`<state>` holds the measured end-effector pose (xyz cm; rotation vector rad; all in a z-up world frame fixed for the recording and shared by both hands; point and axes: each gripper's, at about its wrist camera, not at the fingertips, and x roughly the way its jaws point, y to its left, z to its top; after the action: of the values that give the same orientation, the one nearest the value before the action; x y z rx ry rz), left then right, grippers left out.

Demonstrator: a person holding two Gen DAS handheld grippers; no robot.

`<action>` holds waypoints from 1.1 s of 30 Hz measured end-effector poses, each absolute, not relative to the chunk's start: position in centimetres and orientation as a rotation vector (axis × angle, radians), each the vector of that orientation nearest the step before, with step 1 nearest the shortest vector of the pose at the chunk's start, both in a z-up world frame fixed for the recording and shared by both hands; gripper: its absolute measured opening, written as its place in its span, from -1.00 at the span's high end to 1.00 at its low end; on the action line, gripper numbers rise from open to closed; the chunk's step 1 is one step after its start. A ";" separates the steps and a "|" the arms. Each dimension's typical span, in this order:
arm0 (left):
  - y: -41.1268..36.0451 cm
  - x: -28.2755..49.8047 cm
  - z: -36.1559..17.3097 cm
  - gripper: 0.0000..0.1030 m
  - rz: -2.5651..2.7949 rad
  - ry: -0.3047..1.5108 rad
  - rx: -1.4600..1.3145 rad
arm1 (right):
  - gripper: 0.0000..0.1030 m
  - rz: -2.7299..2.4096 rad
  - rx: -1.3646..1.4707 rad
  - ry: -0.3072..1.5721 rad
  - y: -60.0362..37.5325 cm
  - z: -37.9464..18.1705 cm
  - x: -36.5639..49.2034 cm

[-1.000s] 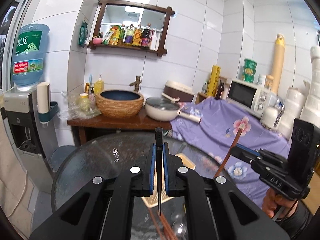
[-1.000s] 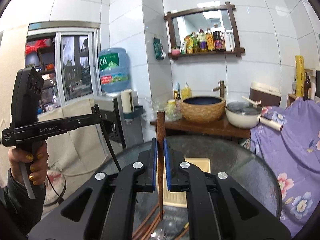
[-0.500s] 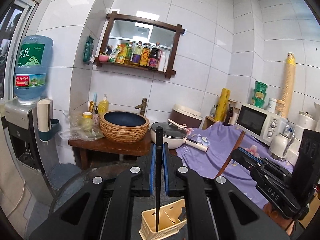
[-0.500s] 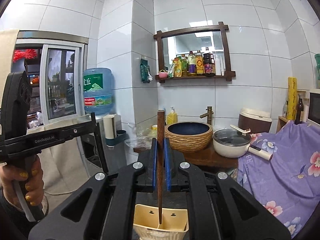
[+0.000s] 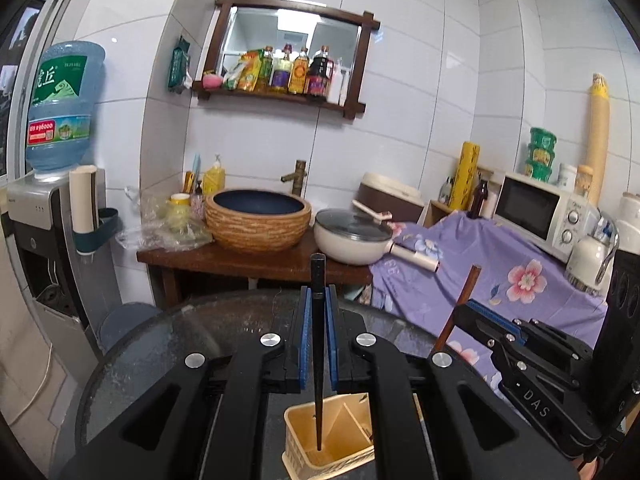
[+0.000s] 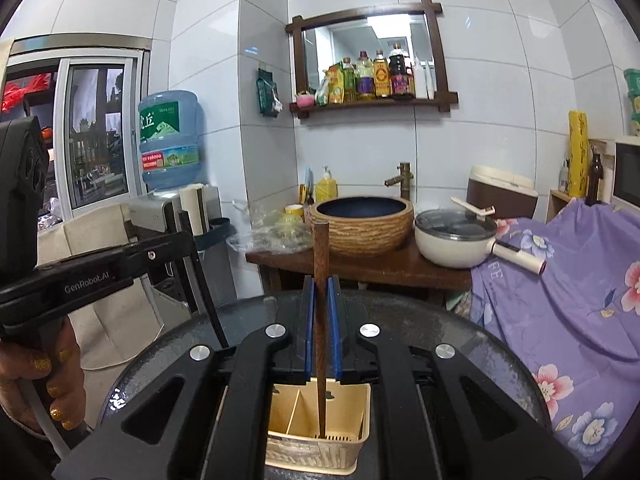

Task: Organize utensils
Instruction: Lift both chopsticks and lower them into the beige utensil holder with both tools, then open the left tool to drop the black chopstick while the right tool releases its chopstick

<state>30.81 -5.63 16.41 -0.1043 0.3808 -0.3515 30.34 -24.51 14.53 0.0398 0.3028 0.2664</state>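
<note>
1. Left hand-held gripper [image 5: 318, 344] clamps a black chopstick [image 5: 318, 320] upright, tip over the cream holder [image 5: 328, 440] for dropping in.
2. Right hand-held gripper [image 6: 321, 328] pinches a brown chopstick [image 6: 321, 300], tip inside the holder.

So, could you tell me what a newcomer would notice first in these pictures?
Most likely the two chopsticks held upright: a black chopstick clamped in the left gripper and a brown chopstick in the right gripper, both tips down over the cream utensil holder on the round glass table. Behind stands a woven-look basin on a wooden counter.
</note>
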 end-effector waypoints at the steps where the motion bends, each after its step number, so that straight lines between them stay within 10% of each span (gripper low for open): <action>1: -5.8 30.9 15.9 0.87 -0.354 0.393 -0.098 | 0.85 0.265 0.040 0.310 -24.5 14.0 30.4; 8: -6.2 31.6 13.2 0.80 -0.361 0.452 -0.070 | 0.85 0.256 0.050 0.350 -24.8 11.8 30.8; 12: -6.1 31.2 12.7 -0.22 -0.347 0.438 -0.051 | 0.85 0.242 0.055 0.366 -25.1 11.0 31.0; 17: -6.0 30.4 12.8 -0.32 -0.357 0.428 -0.027 | 0.83 0.244 0.065 0.376 -25.2 10.5 30.9; 22: -4.7 27.5 12.9 -0.71 -0.374 0.367 -0.036 | -0.28 0.230 0.042 0.294 -25.2 10.7 28.3; 33: -3.0 23.2 13.1 -0.84 -0.392 0.318 -0.030 | -0.56 0.245 0.019 0.239 -24.7 10.9 24.2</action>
<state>23.17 -3.00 13.09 -0.0295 0.3183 -0.3917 24.17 -24.68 10.89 0.0188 0.2387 0.2449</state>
